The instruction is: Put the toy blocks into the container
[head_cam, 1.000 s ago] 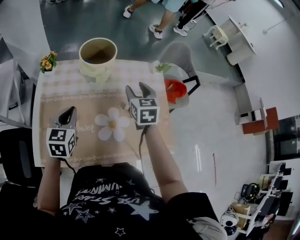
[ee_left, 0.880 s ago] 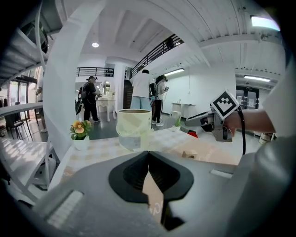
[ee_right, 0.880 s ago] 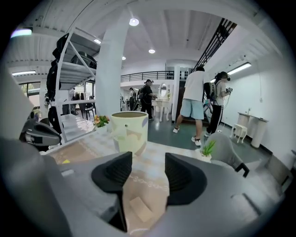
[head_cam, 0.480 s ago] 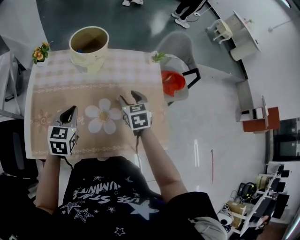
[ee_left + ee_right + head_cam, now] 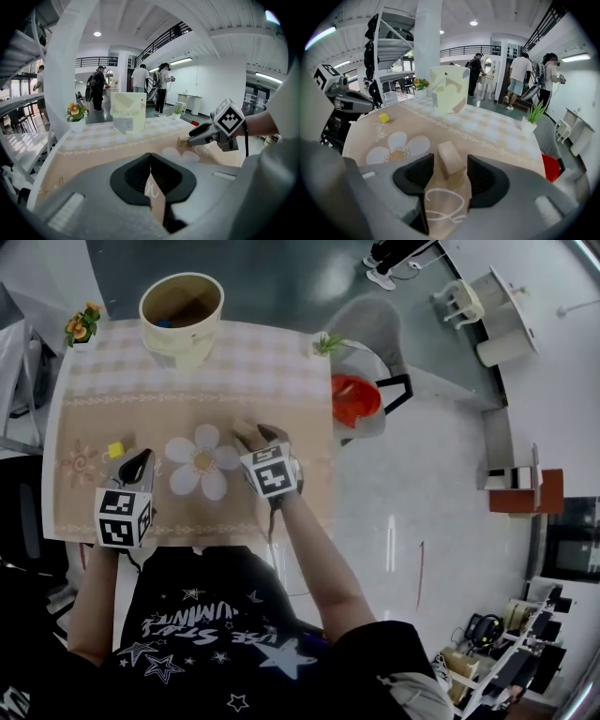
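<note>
A cream container (image 5: pixel 181 310) stands at the table's far edge, with something blue just visible inside. A beige block (image 5: pixel 449 155) lies on the tan cloth between the jaws of my right gripper (image 5: pixel 450 165), which is open; the pads stand beside the block with a gap on its left. In the head view the right gripper (image 5: pixel 256 434) is low over the cloth, right of the printed flower. A yellow block (image 5: pixel 115 450) lies near the left edge, just beyond my left gripper (image 5: pixel 134 468). The left gripper (image 5: pixel 150 158) is shut and holds nothing.
A small pot of orange flowers (image 5: pixel 79 329) sits at the far left corner and a small green plant (image 5: pixel 326 343) at the far right corner. A grey chair with a red item (image 5: pixel 354 399) stands by the table's right side. People stand in the hall beyond.
Both grippers have come down toward the cloth. The right one has sunk around the beige block, which now lies between its jaws. The yellow block has come into the head view.
</note>
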`<act>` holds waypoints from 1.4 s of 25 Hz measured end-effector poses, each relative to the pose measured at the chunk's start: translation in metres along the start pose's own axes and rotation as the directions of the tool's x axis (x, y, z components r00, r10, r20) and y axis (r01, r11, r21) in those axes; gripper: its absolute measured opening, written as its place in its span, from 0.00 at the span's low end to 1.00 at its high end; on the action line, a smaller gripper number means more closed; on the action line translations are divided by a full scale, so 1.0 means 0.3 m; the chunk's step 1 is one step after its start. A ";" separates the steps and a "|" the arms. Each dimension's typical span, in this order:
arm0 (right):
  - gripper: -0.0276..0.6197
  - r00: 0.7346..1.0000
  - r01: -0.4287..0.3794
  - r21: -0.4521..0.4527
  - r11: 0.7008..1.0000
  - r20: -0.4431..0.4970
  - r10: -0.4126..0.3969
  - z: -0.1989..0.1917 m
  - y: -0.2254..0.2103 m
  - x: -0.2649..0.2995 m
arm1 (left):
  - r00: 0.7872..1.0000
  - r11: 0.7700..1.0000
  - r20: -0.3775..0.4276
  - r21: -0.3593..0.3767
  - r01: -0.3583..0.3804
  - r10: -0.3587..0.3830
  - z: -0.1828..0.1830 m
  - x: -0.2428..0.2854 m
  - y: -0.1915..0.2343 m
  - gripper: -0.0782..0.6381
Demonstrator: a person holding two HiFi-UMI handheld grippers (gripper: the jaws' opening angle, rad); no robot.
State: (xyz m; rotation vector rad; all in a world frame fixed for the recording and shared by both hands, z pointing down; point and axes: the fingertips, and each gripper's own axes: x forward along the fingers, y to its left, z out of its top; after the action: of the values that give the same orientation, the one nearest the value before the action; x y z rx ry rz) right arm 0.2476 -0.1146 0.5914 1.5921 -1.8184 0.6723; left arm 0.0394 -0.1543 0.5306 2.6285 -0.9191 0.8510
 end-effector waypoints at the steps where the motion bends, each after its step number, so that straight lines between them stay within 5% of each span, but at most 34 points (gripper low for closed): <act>1: 0.39 1.000 -0.006 -0.007 1.000 -0.011 0.005 -0.007 -0.001 0.008 | 1.000 1.000 -0.004 0.003 -0.003 0.003 -0.005 0.002 -0.002 0.12; 18: 0.30 0.998 -0.026 -0.068 0.997 -0.065 0.022 -0.032 -0.007 0.054 | 0.998 0.996 -0.006 -0.063 -0.060 0.060 -0.041 -0.018 0.034 0.12; 27: 0.30 0.999 0.011 0.029 1.000 0.034 -0.012 0.100 -0.036 -0.024 | 0.997 0.995 0.043 -0.071 -0.065 0.068 0.022 -0.025 0.109 0.12; 35: 0.30 0.981 0.048 0.052 0.998 0.188 -0.057 0.383 -0.070 -0.102 | 0.987 0.994 0.132 -0.074 -0.085 0.094 0.146 -0.061 0.235 0.12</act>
State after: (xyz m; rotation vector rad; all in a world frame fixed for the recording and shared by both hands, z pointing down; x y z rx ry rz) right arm 0.2567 -0.1806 0.4906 1.7811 -1.9004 0.5595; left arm 0.0030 -0.2170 0.4862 2.6292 -1.0882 0.6553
